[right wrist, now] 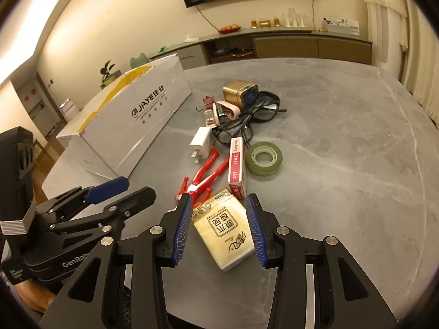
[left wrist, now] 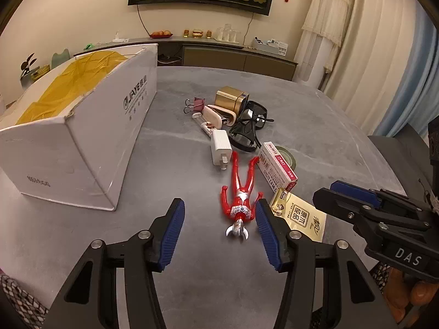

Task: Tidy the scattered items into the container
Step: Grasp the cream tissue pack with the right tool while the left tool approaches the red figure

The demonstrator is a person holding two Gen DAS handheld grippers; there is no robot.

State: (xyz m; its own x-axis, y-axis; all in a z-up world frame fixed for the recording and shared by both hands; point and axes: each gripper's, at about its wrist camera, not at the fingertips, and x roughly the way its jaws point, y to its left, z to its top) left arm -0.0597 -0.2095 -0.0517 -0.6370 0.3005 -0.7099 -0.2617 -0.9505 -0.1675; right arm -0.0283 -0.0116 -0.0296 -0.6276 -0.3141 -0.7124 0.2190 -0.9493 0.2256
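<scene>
Left gripper [left wrist: 219,219], jaws apart, held low and level over the table [left wrist: 178,142], flanking the head and torso of a red figure [left wrist: 240,192] without touching. Right gripper [right wrist: 219,224], jaws apart, straddles a tissue pack [right wrist: 223,230] lying flat. Beyond lie a staple box [right wrist: 237,168], tape roll [right wrist: 264,159], charger [right wrist: 200,144] and sunglasses [right wrist: 247,120]. The open white box [left wrist: 82,142] stands to the left.

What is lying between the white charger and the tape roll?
The staple box lies between the charger and the tape roll, with the red figure's legs reaching in beside it; the right wrist view shows this best.
</scene>
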